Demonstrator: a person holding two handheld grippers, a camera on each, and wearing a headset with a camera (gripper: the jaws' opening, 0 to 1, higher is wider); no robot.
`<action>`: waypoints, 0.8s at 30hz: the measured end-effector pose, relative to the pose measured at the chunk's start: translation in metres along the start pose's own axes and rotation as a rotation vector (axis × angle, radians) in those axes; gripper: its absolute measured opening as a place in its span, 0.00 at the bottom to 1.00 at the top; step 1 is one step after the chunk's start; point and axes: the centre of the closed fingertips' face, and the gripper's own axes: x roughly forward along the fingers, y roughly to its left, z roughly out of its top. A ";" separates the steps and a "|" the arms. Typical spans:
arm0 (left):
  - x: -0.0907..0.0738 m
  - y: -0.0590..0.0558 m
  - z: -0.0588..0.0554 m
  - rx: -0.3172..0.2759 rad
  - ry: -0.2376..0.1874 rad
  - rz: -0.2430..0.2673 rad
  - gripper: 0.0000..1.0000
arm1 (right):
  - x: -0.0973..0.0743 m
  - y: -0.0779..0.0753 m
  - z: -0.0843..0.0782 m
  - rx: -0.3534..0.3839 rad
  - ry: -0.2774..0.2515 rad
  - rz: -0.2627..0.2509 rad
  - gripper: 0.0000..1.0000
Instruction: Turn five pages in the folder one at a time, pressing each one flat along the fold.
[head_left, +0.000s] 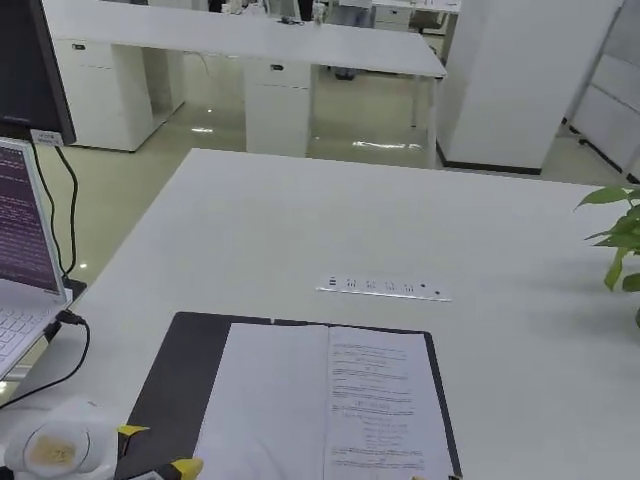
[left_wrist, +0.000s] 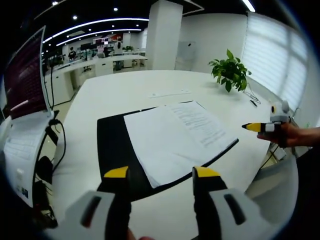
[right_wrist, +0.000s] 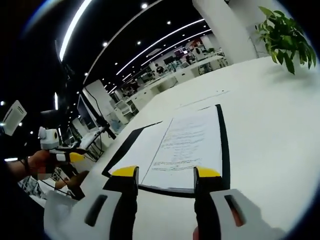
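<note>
Just ahead of L tool (left_wrist: 161, 173): open folder (left_wrist: 113, 146).

The right tool (right_wrist: 165, 173) (jaws apart) hovers before the open folder (right_wrist: 185, 142).

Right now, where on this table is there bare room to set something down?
Bare table lies beyond the socket strip, and between the folder and the plant on the right. Crowded on the left: laptop and its cable sit close beside the folder.
</note>
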 end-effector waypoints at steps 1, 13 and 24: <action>-0.003 -0.003 0.000 0.014 -0.002 -0.001 0.51 | -0.002 0.001 0.000 -0.018 0.000 0.001 0.46; -0.020 -0.012 -0.016 -0.032 -0.046 0.047 0.64 | -0.014 0.028 -0.006 -0.192 0.078 0.062 0.61; -0.019 -0.027 -0.010 -0.015 -0.073 0.025 0.69 | -0.019 0.034 -0.012 -0.162 0.073 0.080 0.68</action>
